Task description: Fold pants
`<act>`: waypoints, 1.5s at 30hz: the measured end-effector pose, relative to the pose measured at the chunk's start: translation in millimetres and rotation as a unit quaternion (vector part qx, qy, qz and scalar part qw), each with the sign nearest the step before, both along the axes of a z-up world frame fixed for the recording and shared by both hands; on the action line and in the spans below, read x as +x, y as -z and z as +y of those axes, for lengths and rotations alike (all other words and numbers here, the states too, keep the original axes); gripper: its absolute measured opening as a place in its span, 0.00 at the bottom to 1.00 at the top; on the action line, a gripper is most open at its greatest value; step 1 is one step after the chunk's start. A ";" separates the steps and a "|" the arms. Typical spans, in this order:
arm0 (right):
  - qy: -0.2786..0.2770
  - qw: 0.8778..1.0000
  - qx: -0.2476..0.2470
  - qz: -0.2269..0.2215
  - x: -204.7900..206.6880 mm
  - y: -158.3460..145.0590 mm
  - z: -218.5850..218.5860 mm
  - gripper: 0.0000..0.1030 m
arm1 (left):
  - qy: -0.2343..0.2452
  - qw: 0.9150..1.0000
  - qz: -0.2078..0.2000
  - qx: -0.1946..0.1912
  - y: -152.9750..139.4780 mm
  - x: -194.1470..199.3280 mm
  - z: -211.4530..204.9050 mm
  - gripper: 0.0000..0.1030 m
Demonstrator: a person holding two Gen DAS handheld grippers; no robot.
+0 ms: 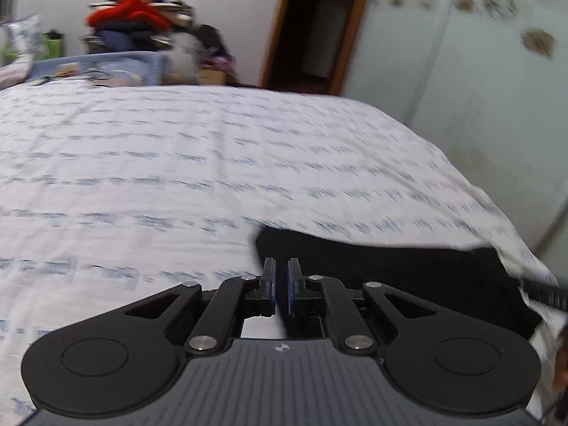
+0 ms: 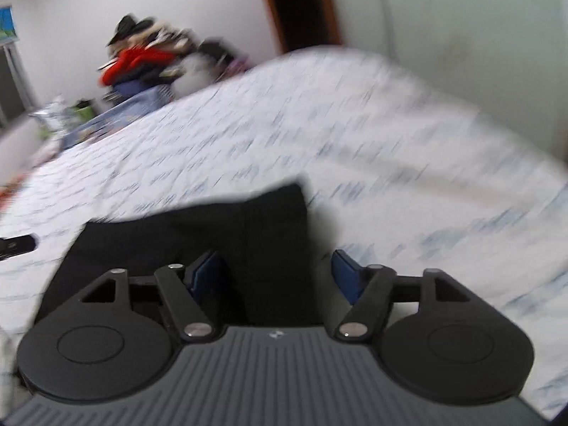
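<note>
Pants (image 2: 198,238), black and folded flat, lie on our bed (image 1: 177,163) near its edge. Our left tool (image 1: 280,284) is clenched on nothing; our right tool (image 2: 277,273) hangs released above the pants.

Bedroom: bed under white sheet with faint blue print (image 1: 177,163); plain white walls (image 1: 230,7); dark doorway in brown wooden frame (image 1: 312,25); pale green patterned wardrobe panels (image 1: 461,71); heaped clothing pile, red garment uppermost (image 1: 131,17).
</note>
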State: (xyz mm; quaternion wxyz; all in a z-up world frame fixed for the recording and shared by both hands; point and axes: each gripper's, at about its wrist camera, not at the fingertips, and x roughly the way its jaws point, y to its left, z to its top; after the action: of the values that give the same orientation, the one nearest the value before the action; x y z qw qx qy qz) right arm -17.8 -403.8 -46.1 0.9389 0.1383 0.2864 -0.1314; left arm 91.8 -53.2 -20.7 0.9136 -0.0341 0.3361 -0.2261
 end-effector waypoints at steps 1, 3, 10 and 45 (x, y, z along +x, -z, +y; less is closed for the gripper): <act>0.010 0.999 -0.042 -0.010 -1.6 -8.1 7.8 0.66 | 0.017 1.000 0.007 -0.002 2.6 -3.1 -8.8 0.06; -0.021 0.996 -0.080 -0.028 0.5 -21.3 24.1 0.67 | 0.049 0.999 0.020 0.001 8.9 -16.2 -27.3 0.06; -0.096 0.988 -0.108 0.054 21.4 7.7 46.2 0.64 | 0.116 0.986 -0.042 0.115 40.7 -71.4 -54.6 0.09; -0.066 0.984 -0.163 -0.001 -117.9 -26.1 177.9 1.00 | -0.040 0.991 -0.019 0.129 3.8 -132.8 -17.3 0.89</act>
State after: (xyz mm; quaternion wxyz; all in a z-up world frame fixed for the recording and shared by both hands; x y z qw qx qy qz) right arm -135.6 -225.9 -20.0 0.9558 -0.0355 0.2691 -0.1134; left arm -41.0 -70.5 -24.5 0.9248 0.0748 0.3438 -0.1451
